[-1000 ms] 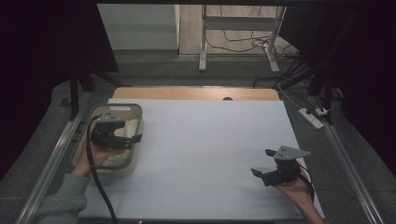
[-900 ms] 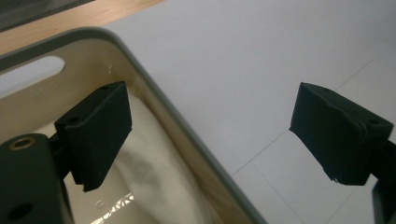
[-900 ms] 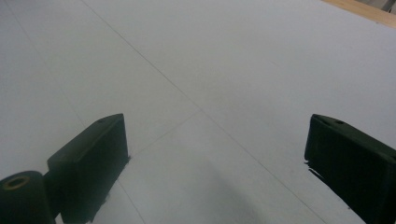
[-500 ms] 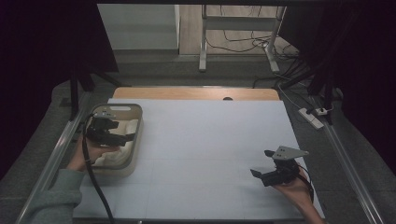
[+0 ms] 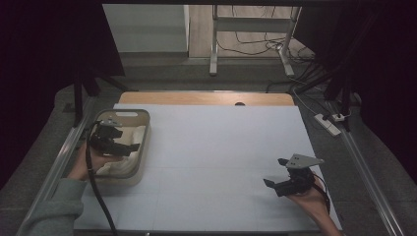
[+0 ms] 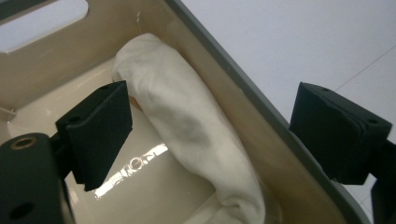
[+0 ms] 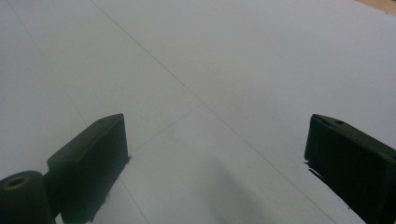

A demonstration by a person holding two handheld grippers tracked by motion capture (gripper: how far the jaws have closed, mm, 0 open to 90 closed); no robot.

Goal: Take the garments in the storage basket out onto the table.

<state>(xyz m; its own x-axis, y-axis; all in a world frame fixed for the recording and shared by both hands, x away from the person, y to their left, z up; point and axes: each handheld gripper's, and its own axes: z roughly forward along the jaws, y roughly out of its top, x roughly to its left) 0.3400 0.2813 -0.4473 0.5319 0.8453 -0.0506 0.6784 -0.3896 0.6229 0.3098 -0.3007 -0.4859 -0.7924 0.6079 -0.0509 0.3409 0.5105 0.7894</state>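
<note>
Early yet — left gripper [image 5: 114,141] spread wide over the white cloth [image 6: 187,126] lying ungrasped in the beige plastic bin [image 5: 142,147], right gripper [image 5: 286,178] likewise agape, idle above the white table sheet [image 5: 221,147].

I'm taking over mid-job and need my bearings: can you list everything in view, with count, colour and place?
Basket: one, beige with a grey rim, left side of the table.
Cloth: one, white, inside the basket along its wall.
Table cover: one, white, over most of the tabletop.
Tabletop strip: one, bare wood, far edge of the table.
Power strip: one, white, on the floor right of the table.
Left gripper: one, black, jaws open over the basket, astride its wall.
Right gripper: one, black, jaws open, low over the cover at right front.
</note>
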